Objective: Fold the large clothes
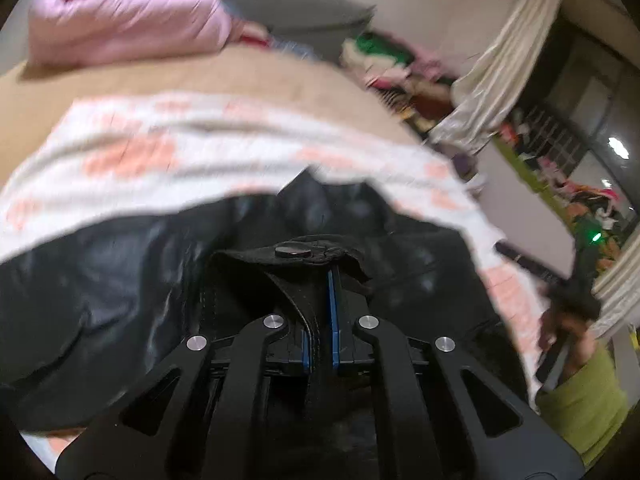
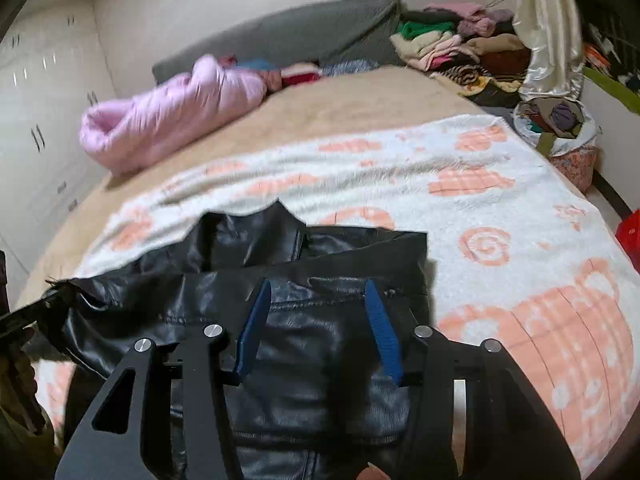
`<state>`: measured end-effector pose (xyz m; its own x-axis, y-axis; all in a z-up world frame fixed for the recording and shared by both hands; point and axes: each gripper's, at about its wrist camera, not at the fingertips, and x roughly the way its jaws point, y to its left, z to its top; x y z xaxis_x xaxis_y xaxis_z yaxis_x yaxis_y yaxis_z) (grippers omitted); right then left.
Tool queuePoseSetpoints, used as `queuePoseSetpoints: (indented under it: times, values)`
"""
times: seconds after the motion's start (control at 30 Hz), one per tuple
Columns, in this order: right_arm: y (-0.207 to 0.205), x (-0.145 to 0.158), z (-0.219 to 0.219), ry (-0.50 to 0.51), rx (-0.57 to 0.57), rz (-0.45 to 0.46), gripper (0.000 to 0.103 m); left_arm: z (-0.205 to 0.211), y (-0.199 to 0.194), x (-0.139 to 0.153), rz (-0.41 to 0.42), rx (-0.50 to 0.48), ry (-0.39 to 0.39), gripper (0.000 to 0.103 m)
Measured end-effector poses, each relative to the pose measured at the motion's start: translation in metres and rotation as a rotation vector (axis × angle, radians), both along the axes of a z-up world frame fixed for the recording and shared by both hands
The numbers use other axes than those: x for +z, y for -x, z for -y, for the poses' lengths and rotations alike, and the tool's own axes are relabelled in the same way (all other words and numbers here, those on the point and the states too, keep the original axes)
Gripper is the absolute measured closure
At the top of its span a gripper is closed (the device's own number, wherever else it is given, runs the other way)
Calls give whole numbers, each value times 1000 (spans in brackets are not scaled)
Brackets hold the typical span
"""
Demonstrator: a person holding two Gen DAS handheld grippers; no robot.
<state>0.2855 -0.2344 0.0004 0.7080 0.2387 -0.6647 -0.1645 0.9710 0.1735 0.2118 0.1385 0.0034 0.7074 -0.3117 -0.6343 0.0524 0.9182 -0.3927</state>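
Observation:
A black leather jacket [image 2: 312, 320] lies on a white blanket with orange patterns [image 2: 500, 216] on the bed. It also shows in the left wrist view [image 1: 120, 280]. My left gripper [image 1: 320, 276] is shut on a jacket strap with a metal snap button [image 1: 293, 251]. My right gripper [image 2: 316, 292] is open above the jacket's front, its blue pads [image 2: 256, 320] apart with nothing between them. The right gripper also shows at the right of the left wrist view [image 1: 560, 292], blurred.
A pink puffer jacket [image 2: 172, 112] lies at the far left of the bed. Piles of folded clothes [image 2: 460, 48] sit at the far right by a grey headboard [image 2: 300, 32]. A cream curtain [image 2: 548, 28], a full bag [image 2: 560, 128] and white wardrobes [image 2: 40, 100] flank the bed.

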Motion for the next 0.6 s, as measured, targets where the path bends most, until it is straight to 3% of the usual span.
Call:
queuePoseSetpoints:
  times: [0.17,0.3,0.37,0.5,0.57,0.6]
  values:
    - [-24,-18,-8,51,-11,-49,55,-22,-1,-26,-104,58,30,101]
    - [-51,-54,4,138,-79,-177,56,-23,-2,-39,-163,84,-36,97]
    - [-57,-71,7,164,-85,-215,57,-23,-4,-47,-184,85,-30,95]
    - [-55,-77,11,153,-99,-191,53,-23,-9,-55,-202,87,-13,94]
    - [-45,-65,9,125,-88,-162,45,-22,-7,-48,-188,82,-20,89]
    - [-36,-57,8,94,-73,-143,43,-23,-3,-41,-176,84,-21,80]
